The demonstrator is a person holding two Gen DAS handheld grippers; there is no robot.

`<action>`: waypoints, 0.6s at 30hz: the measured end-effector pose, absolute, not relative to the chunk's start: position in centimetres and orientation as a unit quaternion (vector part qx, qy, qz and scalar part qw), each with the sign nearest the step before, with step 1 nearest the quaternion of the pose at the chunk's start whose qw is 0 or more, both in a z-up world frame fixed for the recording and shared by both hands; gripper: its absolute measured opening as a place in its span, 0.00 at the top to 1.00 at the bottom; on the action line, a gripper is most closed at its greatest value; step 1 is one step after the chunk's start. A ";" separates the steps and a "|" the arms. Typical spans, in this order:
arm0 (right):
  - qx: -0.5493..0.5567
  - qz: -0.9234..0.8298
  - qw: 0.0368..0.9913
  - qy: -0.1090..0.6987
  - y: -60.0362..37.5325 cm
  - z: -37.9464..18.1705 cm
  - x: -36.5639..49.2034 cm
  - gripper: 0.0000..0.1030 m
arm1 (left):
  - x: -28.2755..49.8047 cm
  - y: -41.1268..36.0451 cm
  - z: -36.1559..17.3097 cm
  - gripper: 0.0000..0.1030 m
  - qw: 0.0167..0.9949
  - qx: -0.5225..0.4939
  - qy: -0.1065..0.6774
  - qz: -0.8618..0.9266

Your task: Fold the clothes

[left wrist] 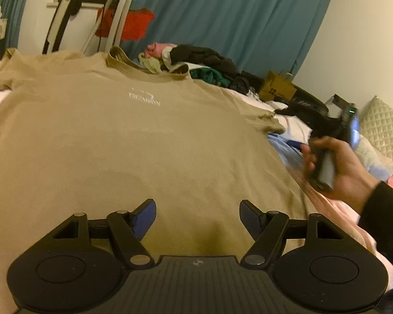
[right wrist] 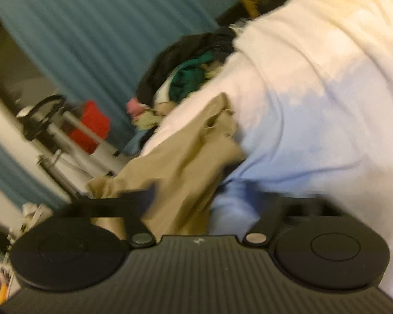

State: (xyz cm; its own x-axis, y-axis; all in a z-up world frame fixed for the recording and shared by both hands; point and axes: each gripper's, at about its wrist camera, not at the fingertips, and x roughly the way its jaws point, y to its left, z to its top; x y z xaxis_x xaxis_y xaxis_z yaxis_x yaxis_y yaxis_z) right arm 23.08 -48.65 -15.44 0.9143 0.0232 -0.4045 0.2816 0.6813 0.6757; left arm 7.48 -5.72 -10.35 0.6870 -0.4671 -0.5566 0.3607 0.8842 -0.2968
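Note:
A tan T-shirt point(left wrist: 123, 141) lies spread flat on the bed, collar at the far end, small white print on its chest. My left gripper point(left wrist: 197, 218) is open and empty, hovering just above the shirt's near part. The right gripper's body point(left wrist: 327, 157) shows in the left wrist view, held in a hand at the shirt's right edge near its sleeve point(left wrist: 268, 121). In the blurred right wrist view the tan shirt point(right wrist: 180, 167) lies ahead of my right gripper point(right wrist: 212, 201); its fingers are smeared and I cannot tell their state.
A pile of dark, green and pink clothes point(left wrist: 204, 65) lies at the bed's far end. A light blue garment point(left wrist: 285, 146) lies right of the shirt. A quilted pillow point(left wrist: 382, 130) is at far right. Blue curtain point(left wrist: 235, 13) and a white stand point(left wrist: 118, 13) stand behind.

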 end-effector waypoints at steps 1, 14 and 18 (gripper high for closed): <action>0.399 -0.056 0.896 0.189 -48.4 -15.1 22.5 0.12 | 7.2 -5.6 -10.2 0.27 0.916 -0.080 0.323 -0.222; 0.482 -0.011 0.856 0.186 -47.2 -19.1 25.0 0.12 | 7.6 -4.7 -10.4 0.08 0.919 -0.088 0.348 -0.165; 0.465 0.002 0.871 0.157 -47.2 -19.4 27.6 0.11 | 8.4 -4.8 -11.1 0.07 0.921 -0.080 0.347 -0.156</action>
State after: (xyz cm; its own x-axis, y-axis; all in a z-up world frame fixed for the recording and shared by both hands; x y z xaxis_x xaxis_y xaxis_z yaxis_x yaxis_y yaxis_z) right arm 27.65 -47.20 -19.44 0.9505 0.1489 -0.2726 0.1435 0.5680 0.8104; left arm 8.44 -4.85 -11.09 0.7108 -0.3427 -0.6142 0.2318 0.9386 -0.2553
